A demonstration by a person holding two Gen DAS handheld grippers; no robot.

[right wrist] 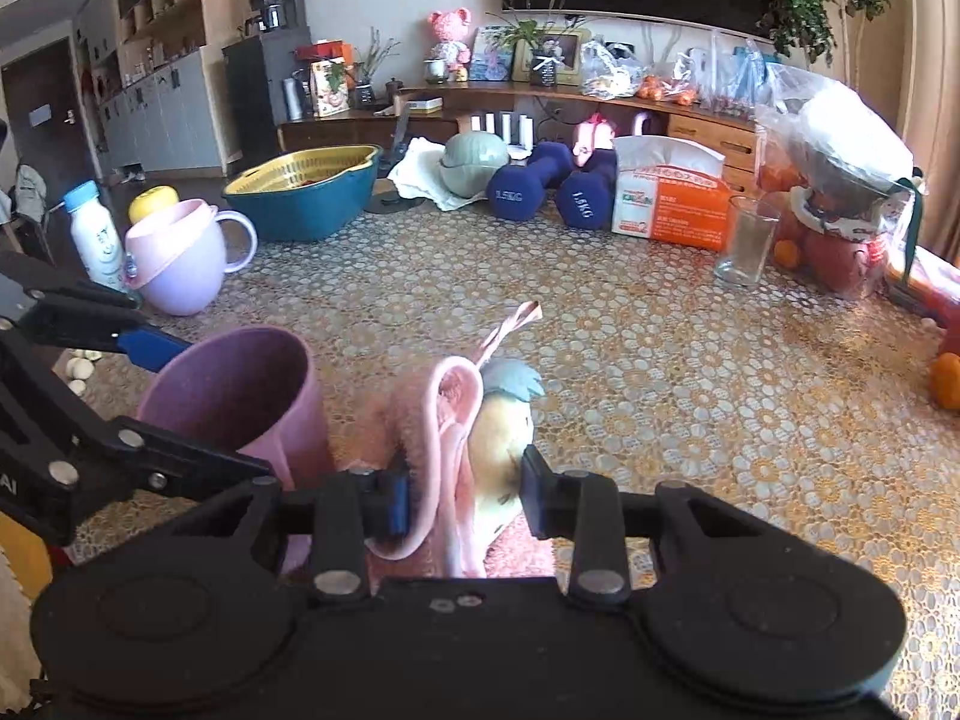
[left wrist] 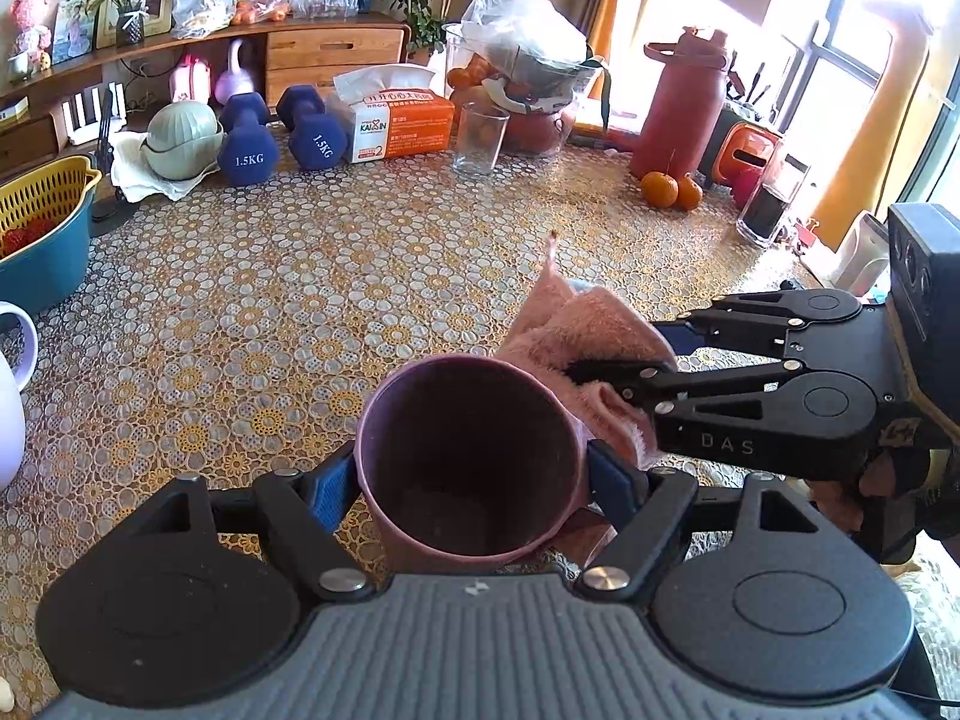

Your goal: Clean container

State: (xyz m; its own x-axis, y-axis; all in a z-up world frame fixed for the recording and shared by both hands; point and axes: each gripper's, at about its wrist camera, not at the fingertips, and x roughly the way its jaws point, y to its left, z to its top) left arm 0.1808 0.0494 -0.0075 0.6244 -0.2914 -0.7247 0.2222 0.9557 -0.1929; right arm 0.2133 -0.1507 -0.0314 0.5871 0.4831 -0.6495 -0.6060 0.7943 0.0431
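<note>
A mauve cup [left wrist: 471, 462] with a dark inside is held tilted toward the left wrist camera, and my left gripper [left wrist: 471, 483] is shut on its sides. In the right wrist view the same cup [right wrist: 240, 396] leans at the left, with a blue pad of the left gripper [right wrist: 150, 348] on its rim. My right gripper [right wrist: 465, 492] is shut on a fluffy pink cloth [right wrist: 447, 450] that has a yellow and blue patch. In the left wrist view that cloth [left wrist: 576, 336] presses against the cup's right outer wall, clamped by the right gripper [left wrist: 606, 381].
The table wears a floral lace cover [left wrist: 300, 312]. A clear glass [left wrist: 480, 138], tissue box [left wrist: 399, 120], two blue dumbbells [left wrist: 279, 135], a red flask [left wrist: 681, 102] and oranges [left wrist: 669, 189] line the far side. A lilac mug [right wrist: 180, 252] and a teal basin [right wrist: 306, 195] stand left.
</note>
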